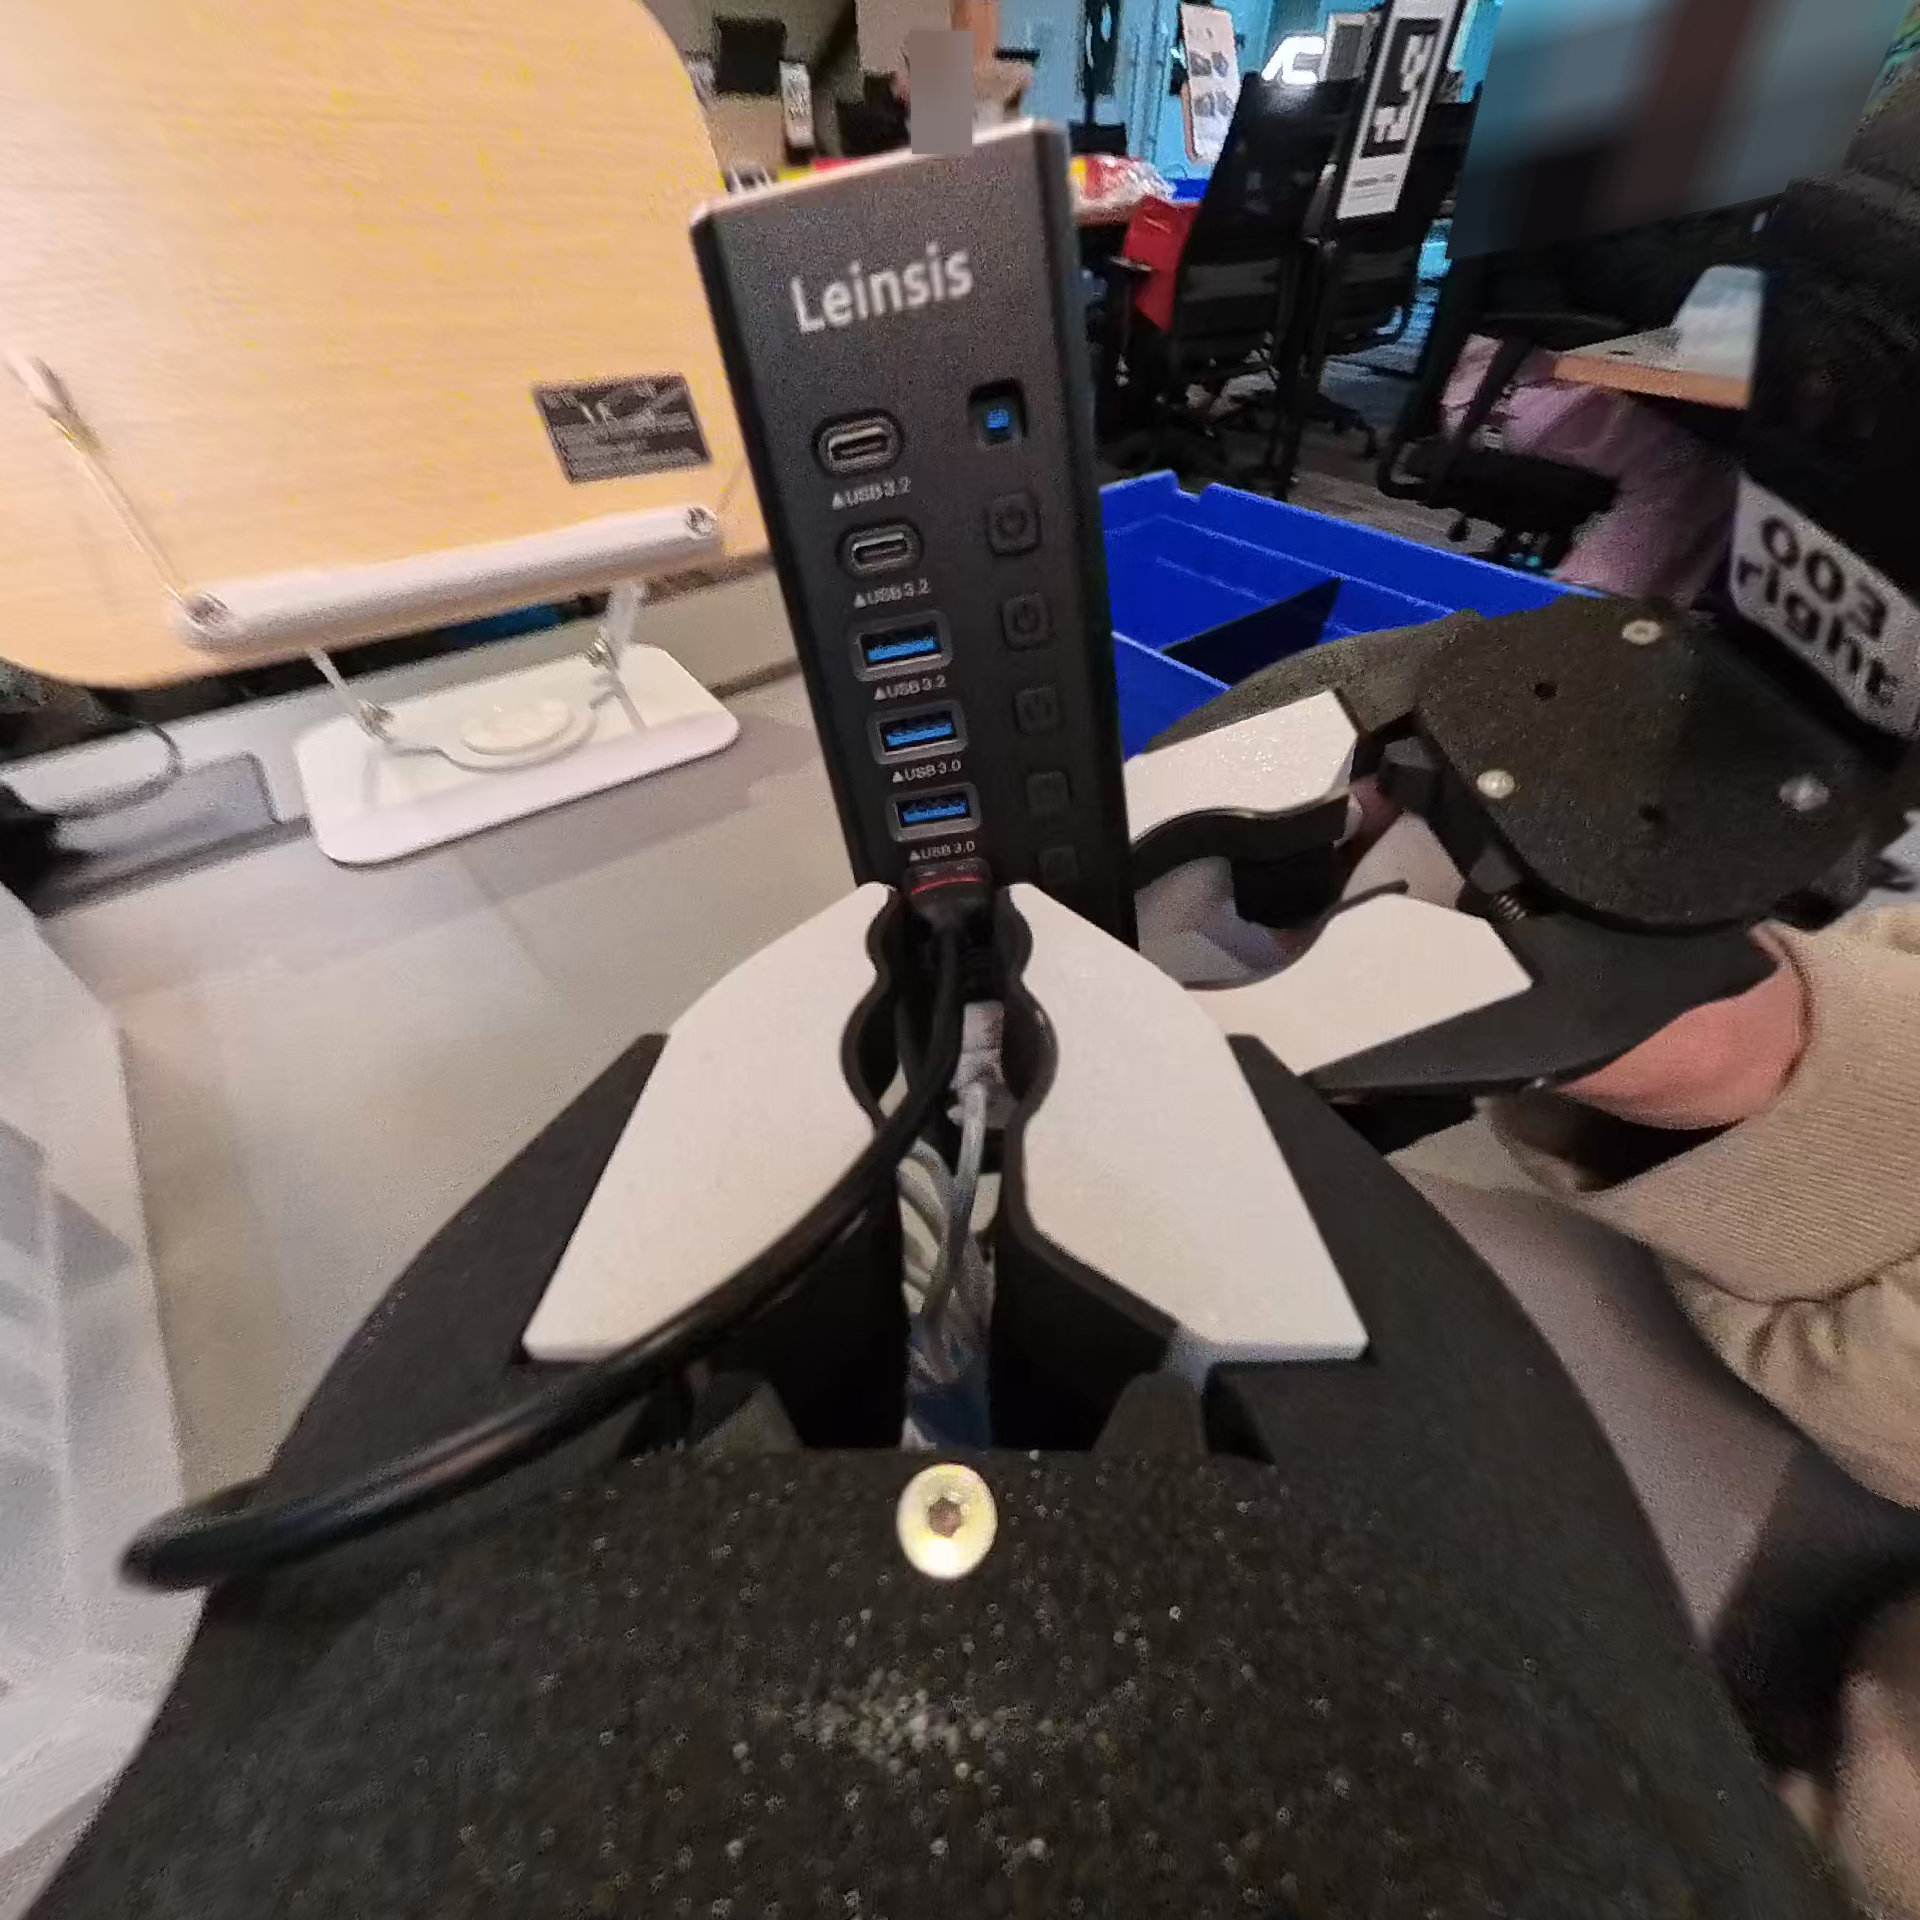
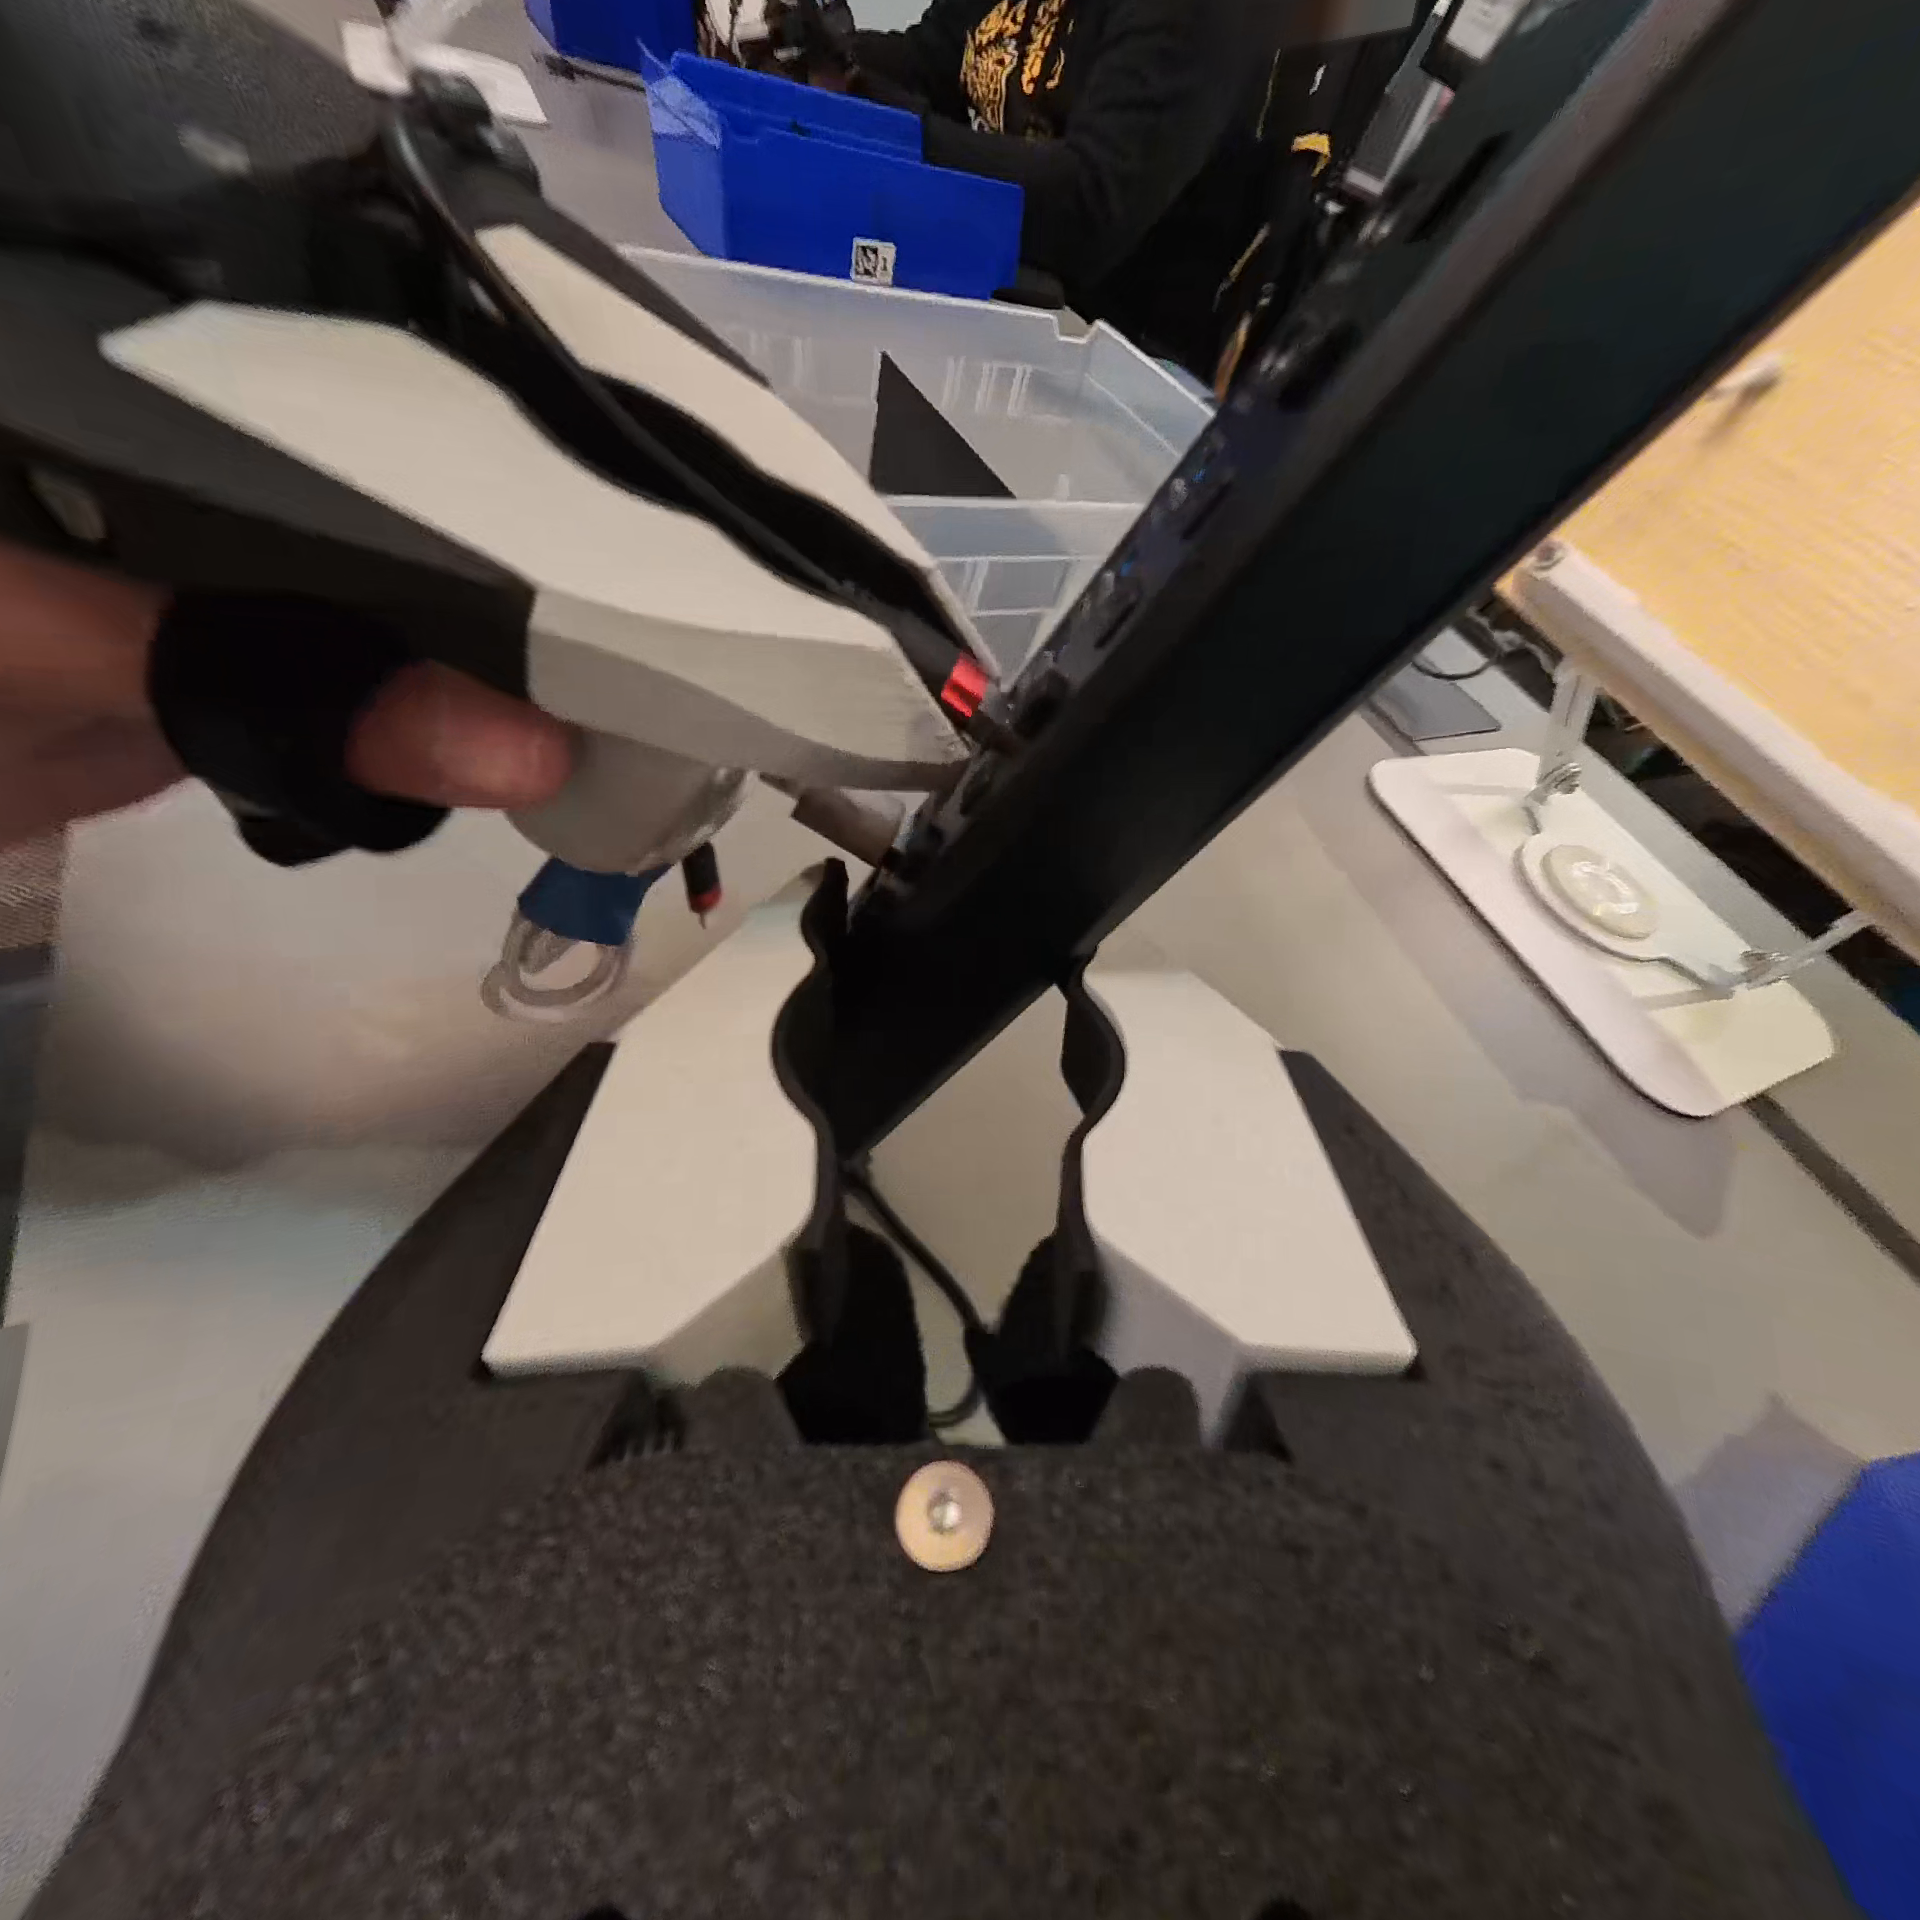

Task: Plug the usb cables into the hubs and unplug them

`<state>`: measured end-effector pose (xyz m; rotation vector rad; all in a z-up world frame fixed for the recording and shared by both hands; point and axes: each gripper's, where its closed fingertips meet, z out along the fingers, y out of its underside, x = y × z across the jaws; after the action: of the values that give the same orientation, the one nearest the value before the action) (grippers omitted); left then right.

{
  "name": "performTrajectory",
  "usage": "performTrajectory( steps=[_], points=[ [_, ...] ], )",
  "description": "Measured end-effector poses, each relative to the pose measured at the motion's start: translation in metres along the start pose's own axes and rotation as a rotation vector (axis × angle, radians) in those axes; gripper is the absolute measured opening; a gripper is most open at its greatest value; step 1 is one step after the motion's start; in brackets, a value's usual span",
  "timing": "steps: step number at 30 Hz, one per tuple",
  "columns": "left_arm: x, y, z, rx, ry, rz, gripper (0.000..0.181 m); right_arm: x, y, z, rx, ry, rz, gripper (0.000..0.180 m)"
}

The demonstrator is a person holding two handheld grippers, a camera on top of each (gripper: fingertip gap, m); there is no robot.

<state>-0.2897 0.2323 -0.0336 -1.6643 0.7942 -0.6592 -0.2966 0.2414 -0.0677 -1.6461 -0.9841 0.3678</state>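
While the right gripper (image 2: 951,997) clamps the hub's (image 1: 914,499) lower end to hold it raised off the table (image 1: 499,935), the left gripper (image 1: 945,904) pinches a red-collared plug (image 1: 943,885) at the hub's lowest port, for inserting or pulling; seating unclear. Cable (image 1: 623,1361) trails below the hub. 3 blue ports (image 1: 914,727) above: empty.

hub (image 1: 914,540): black, upright, blue ports free | usb cable (image 1: 665,1340): black, red-collared plug at hub's lower port
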Motion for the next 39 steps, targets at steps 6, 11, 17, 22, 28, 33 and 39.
performTrajectory(
  steps=[6,11,17,22,28,33,39],
  points=[
    [-0.004,0.011,0.005,-0.055,0.005,-0.035,0.017,0.005,0.012,0.005,-0.099,0.053,-0.055,0.039],
    [-0.002,0.009,0.004,0.028,0.029,0.062,0.015,-0.001,0.003,-0.007,0.007,-0.195,0.150,0.038],
    [0.004,0.008,0.005,0.097,0.041,0.104,0.014,-0.008,0.000,-0.013,0.103,-0.389,0.396,0.041],
    [0.000,0.013,0.013,0.087,0.045,0.005,0.016,0.006,0.011,-0.003,0.047,-0.185,0.210,0.038],
    [-0.003,-0.007,-0.001,0.215,0.006,0.008,0.014,0.021,0.003,-0.006,0.101,-0.001,0.065,0.036],
    [0.010,-0.002,0.002,0.182,0.066,0.062,0.000,0.013,0.004,-0.005,0.074,-0.006,-0.004,0.036],
    [0.001,0.000,-0.007,0.165,0.007,0.078,0.000,0.007,0.001,0.002,0.070,-0.003,0.006,0.036]
  ],
)
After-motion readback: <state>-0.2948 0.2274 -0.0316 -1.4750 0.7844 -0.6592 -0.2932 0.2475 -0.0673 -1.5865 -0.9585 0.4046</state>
